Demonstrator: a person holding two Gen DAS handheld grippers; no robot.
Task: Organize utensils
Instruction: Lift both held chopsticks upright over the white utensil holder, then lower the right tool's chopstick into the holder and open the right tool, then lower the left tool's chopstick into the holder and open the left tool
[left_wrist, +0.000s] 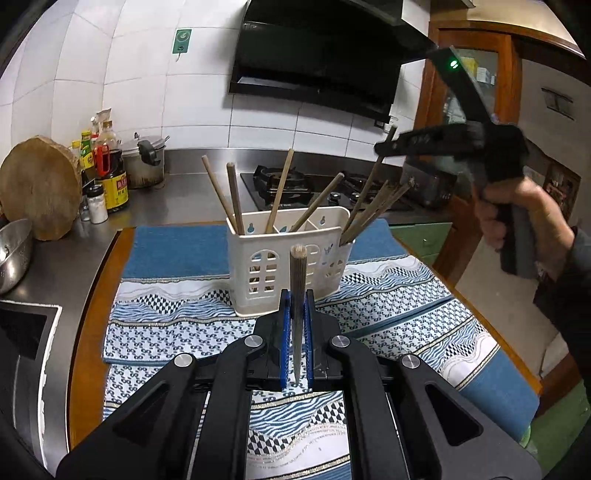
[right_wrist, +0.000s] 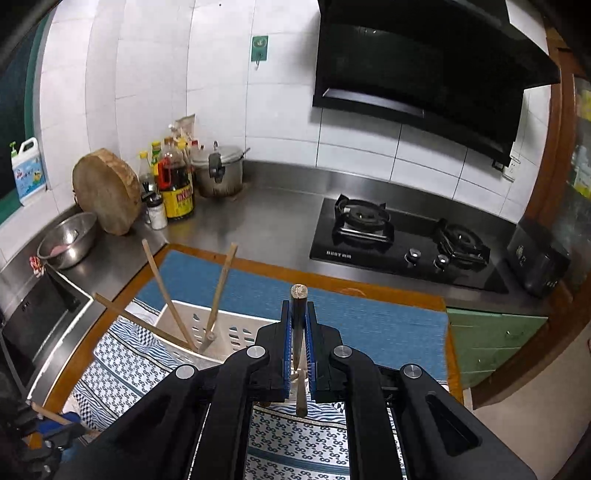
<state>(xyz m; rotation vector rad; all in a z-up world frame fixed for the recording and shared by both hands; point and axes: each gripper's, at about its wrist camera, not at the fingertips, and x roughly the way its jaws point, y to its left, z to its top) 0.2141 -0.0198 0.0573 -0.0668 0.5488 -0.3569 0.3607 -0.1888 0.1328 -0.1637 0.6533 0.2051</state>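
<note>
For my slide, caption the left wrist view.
Left gripper grips a chopstick before the white holder.

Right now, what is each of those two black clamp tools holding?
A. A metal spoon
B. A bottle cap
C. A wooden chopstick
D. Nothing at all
C: the left gripper is shut on a chopstick, and the right gripper pinches a dark chopstick above the white utensil holder.

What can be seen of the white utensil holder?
The white utensil holder is a pale plastic caddy with window-shaped cutouts in its walls and dividers forming compartments. It stands upright on the blue patterned cloth. Several wooden chopsticks lean inside it at different angles. Neither gripper touches it.
</note>
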